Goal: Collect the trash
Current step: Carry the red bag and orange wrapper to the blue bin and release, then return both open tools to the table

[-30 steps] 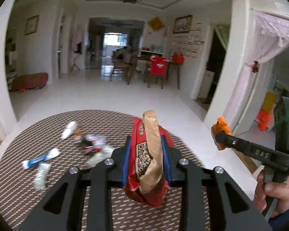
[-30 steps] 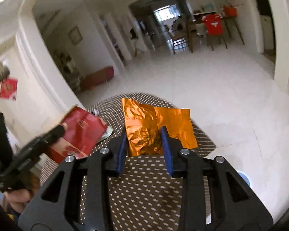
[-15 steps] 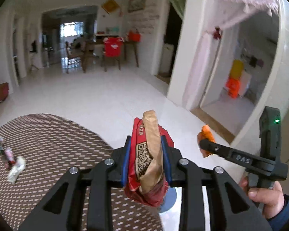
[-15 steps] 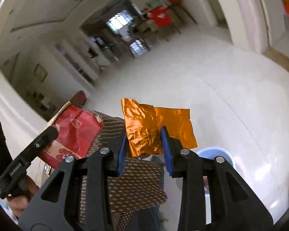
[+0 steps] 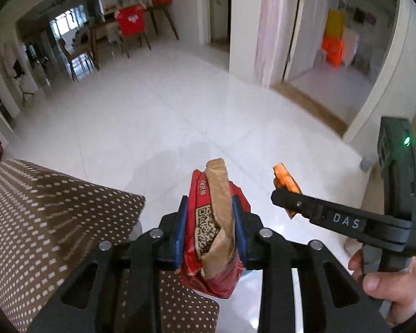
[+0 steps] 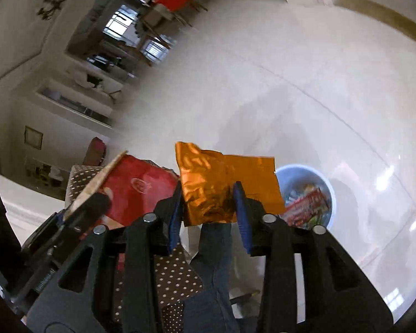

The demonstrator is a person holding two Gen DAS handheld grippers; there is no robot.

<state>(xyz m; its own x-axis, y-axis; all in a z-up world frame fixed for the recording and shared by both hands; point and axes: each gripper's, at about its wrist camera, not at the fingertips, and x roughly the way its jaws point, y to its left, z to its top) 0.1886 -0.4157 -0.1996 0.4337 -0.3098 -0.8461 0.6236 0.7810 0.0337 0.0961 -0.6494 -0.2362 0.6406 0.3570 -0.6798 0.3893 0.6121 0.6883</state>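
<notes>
My left gripper [image 5: 209,222] is shut on a red snack bag [image 5: 208,238] with a QR code and a brown paper flap, held in the air past the table edge. The bag also shows in the right wrist view [image 6: 138,188]. My right gripper [image 6: 208,208] is shut on a crumpled orange foil wrapper [image 6: 224,183], whose tip shows in the left wrist view [image 5: 284,176]. A light blue trash bin [image 6: 327,183] with several wrappers inside stands on the floor below and right of the orange wrapper.
The round table with a brown dotted cloth [image 5: 50,216] lies to the left, its cloth hanging over the edge. White tiled floor [image 5: 180,116] spreads ahead. The person's leg in jeans [image 6: 216,272] is below the right gripper. A dining table and red-covered chair [image 5: 130,25] stand far off.
Both grippers have swung right and tilted down, away from the table and its remaining wrappers, over the floor. The blue bin has come into fuller view. Both still hold their wrappers.
</notes>
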